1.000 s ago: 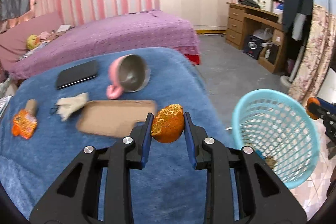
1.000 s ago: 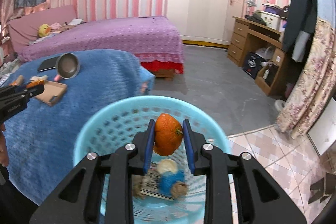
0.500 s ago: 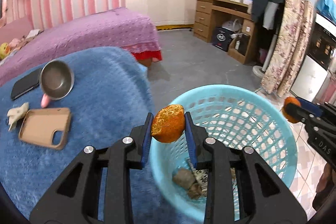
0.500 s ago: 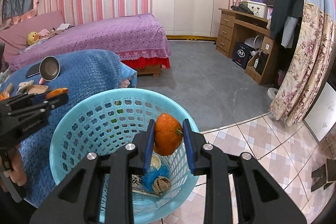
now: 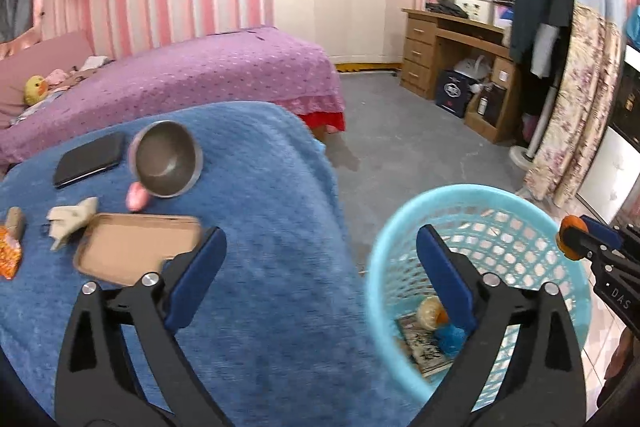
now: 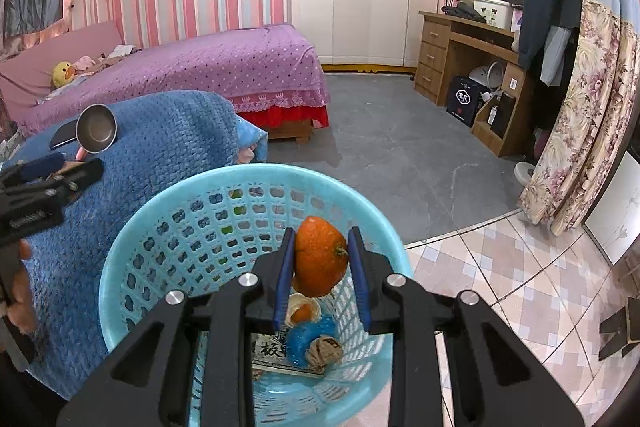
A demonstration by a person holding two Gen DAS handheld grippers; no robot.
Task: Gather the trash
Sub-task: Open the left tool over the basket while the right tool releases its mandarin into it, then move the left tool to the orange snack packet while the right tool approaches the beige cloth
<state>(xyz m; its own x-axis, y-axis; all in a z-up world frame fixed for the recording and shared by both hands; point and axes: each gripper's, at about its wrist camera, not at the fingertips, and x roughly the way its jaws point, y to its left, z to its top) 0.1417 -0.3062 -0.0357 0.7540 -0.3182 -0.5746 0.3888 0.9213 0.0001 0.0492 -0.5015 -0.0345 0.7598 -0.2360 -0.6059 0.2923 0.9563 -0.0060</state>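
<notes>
A light blue mesh basket [image 5: 400, 227] stands on the floor beside the blue-blanketed table [image 5: 260, 227]. My left gripper [image 5: 320, 239] hangs over the table edge and the basket's rim, its jaws opening wide with nothing between them. An orange peel piece [image 5: 430, 311] lies in the basket bottom among paper and a blue wad. My right gripper [image 6: 320, 259] is shut on another orange peel half [image 6: 320, 261] above the basket [image 6: 160, 211]. On the table lie a crumpled tissue [image 5: 70, 223] and an orange wrapper [image 5: 8, 255].
A tan phone case [image 5: 136, 251], a metal cup with a pink handle [image 5: 166, 159] and a black phone [image 5: 90, 159] also lie on the blanket. A purple bed [image 5: 180, 79] stands behind, and a wooden desk [image 5: 452, 59] at the right wall. Grey floor lies between.
My left gripper carried its orange peel from over the table to the basket, then sprang open; the peel now lies in the basket. The right gripper stays shut on its peel above the basket.
</notes>
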